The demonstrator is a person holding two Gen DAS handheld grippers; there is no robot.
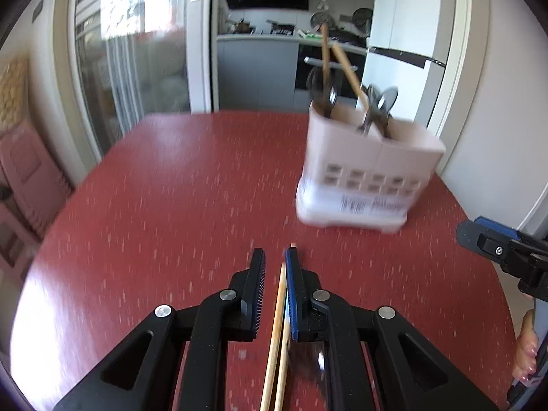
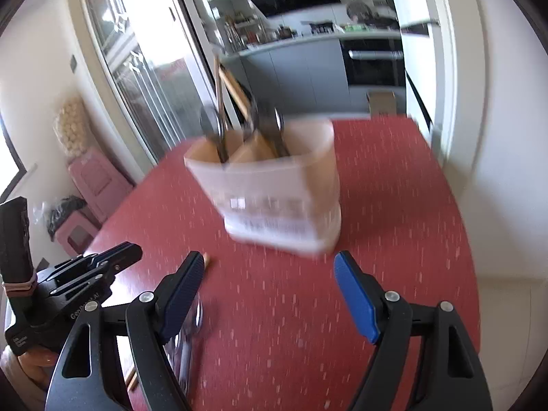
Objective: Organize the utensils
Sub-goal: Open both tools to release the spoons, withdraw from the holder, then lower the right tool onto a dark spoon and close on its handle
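Observation:
A pale utensil holder [image 1: 366, 171] [image 2: 281, 198] stands on the red table [image 1: 171, 205], with spoons and two wooden chopsticks [image 1: 342, 65] upright in its compartments. Another pair of chopsticks [image 1: 279, 325] lies flat on the table, its tip [image 2: 207, 260] showing in the right wrist view. My left gripper [image 1: 275, 263] [image 2: 116, 260] straddles this pair with a narrow gap; the chopsticks run along the blue pad and the black pad stands clear of them. A shiny metal utensil [image 2: 190, 328] [image 1: 318, 359] lies beside them. My right gripper [image 2: 270, 260] [image 1: 479, 236] is open wide with nothing between its fingers, just short of the holder.
The table's right edge [image 2: 469, 239] runs close to a white wall. Pink stools [image 2: 96, 185] and a glass sliding door [image 1: 137, 68] stand off the left side. A kitchen doorway lies beyond the far edge. A person's hands [image 1: 524, 352] [image 2: 30, 359] hold both tools.

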